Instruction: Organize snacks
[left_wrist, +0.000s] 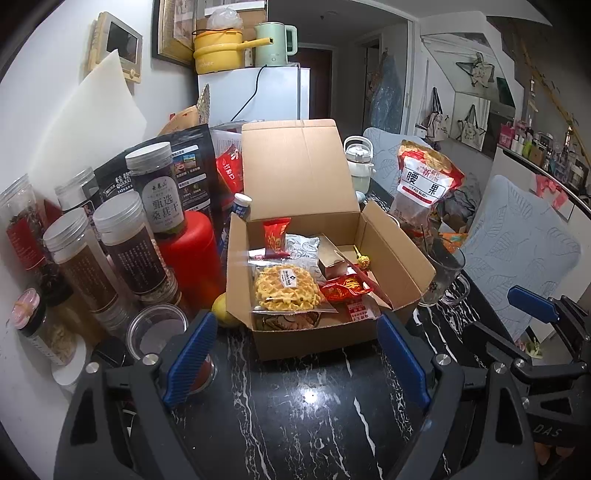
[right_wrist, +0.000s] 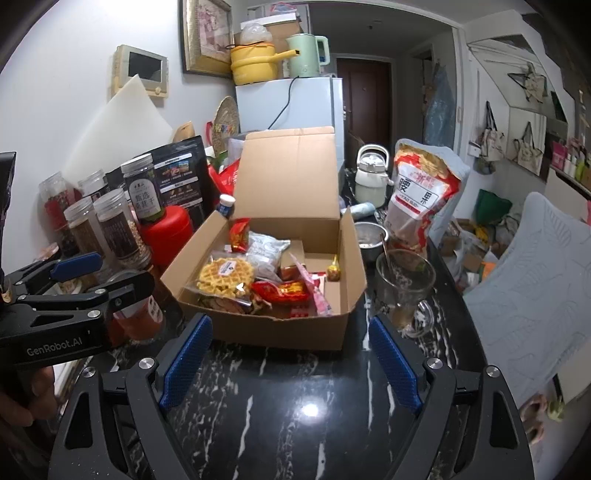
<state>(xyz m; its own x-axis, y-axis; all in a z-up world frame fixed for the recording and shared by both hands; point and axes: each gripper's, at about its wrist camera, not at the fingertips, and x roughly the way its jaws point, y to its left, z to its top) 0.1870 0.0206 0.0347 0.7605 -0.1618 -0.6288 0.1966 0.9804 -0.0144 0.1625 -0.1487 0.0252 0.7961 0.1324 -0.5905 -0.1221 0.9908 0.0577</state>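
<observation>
An open cardboard box (left_wrist: 317, 341) (right_wrist: 277, 332) stands on the black marble table with its lid upright. It holds a waffle packet (left_wrist: 284, 288) (right_wrist: 225, 277), red packets (left_wrist: 345, 288), a white pouch (left_wrist: 303, 247) and a lollipop (left_wrist: 364, 263). My left gripper (left_wrist: 297, 354) is open just short of the box's front wall, nothing between its blue pads. My right gripper (right_wrist: 291, 358) is open too, beside it on the right, also in front of the box. A tall cashew bag (left_wrist: 424, 184) (right_wrist: 417, 199) stands behind the box on the right.
Several lidded jars (left_wrist: 122, 251) (right_wrist: 118, 225), a red canister (left_wrist: 188, 251) and a lemon (left_wrist: 221, 310) crowd the left. A glass mug (left_wrist: 441, 273) (right_wrist: 402, 284) and a metal bowl (right_wrist: 369, 236) sit right of the box. A grey cushioned chair (right_wrist: 535, 288) stands beyond the table's right edge.
</observation>
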